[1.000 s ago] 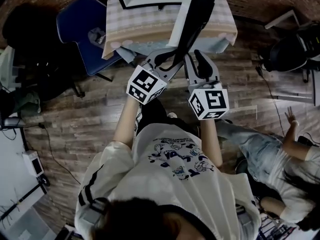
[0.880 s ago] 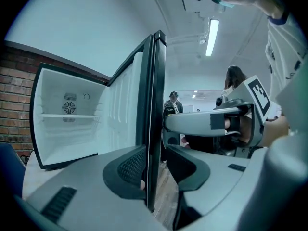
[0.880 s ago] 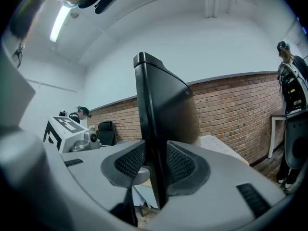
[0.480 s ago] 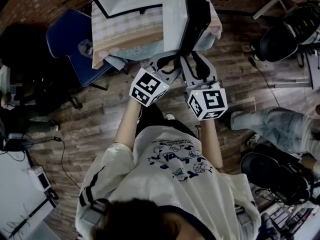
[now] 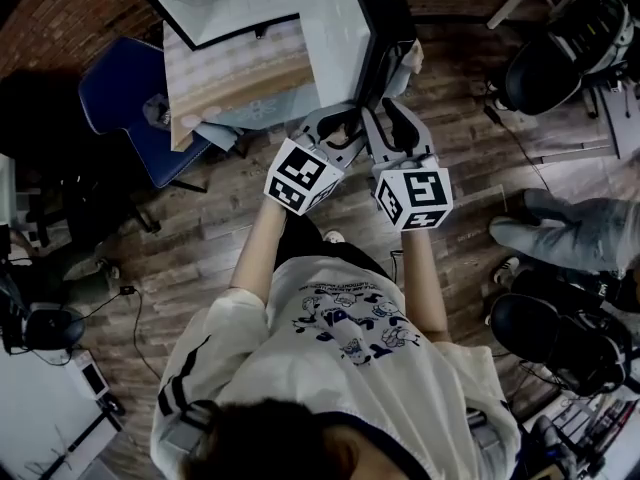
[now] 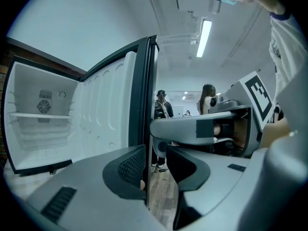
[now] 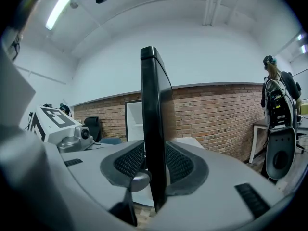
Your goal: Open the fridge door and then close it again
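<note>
Forearms (image 5: 255,248) forward; right tongs (image 5: 396,120) clamp fridge door (image 5: 335,38), left tongs (image 5: 336,126) perhaps.

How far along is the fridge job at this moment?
Done, it seems: the fridge door stands wide open, with the white interior showing. In hand: the right hand-held gripper is clamped on the door's edge, and the left hand-held gripper straddles that edge with a gap on one side. Left to do: swing the door shut and let go.
</note>
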Motion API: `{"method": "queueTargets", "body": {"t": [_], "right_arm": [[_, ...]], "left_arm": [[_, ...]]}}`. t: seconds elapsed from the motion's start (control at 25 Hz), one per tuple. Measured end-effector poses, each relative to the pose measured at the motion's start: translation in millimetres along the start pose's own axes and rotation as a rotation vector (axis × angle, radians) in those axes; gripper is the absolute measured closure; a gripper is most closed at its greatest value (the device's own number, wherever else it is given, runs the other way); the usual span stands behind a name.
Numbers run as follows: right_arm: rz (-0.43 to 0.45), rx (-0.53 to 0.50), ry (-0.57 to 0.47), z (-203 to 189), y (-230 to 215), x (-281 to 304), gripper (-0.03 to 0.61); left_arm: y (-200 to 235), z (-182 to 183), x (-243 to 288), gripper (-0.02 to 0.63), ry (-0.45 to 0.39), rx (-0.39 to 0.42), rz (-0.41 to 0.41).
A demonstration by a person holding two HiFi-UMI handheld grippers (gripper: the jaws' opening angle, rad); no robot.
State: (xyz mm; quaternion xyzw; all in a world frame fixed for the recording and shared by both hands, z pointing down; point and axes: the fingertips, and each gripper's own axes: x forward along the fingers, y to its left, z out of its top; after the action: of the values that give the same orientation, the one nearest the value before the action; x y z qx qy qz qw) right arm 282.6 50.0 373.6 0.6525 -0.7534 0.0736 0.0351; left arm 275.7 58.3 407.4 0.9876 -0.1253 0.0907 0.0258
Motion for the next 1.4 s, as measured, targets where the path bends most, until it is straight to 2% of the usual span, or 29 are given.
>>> {"method": "queueTargets", "body": {"t": [0.6,0.88,1.4], "right_arm": [[0.009,-0.02,0.004,5.1,-17.8,4.6,0.439],[-0.02,-0.004,-0.006,4.6,-42.9,0.6,0.443],[-0.023,-0.074,-0.006,8.8,-86.2,-6.2,0.448]], "left_arm": [[-6.2,2.4,12.1,0.471,-0.004,-0.005,0.017],[-10.5,2.9,15.4,0.471,-0.005,-0.005,0.005],[-13.5,1.7,6.9,0.471,-0.007,-0.033,0.023]]}}
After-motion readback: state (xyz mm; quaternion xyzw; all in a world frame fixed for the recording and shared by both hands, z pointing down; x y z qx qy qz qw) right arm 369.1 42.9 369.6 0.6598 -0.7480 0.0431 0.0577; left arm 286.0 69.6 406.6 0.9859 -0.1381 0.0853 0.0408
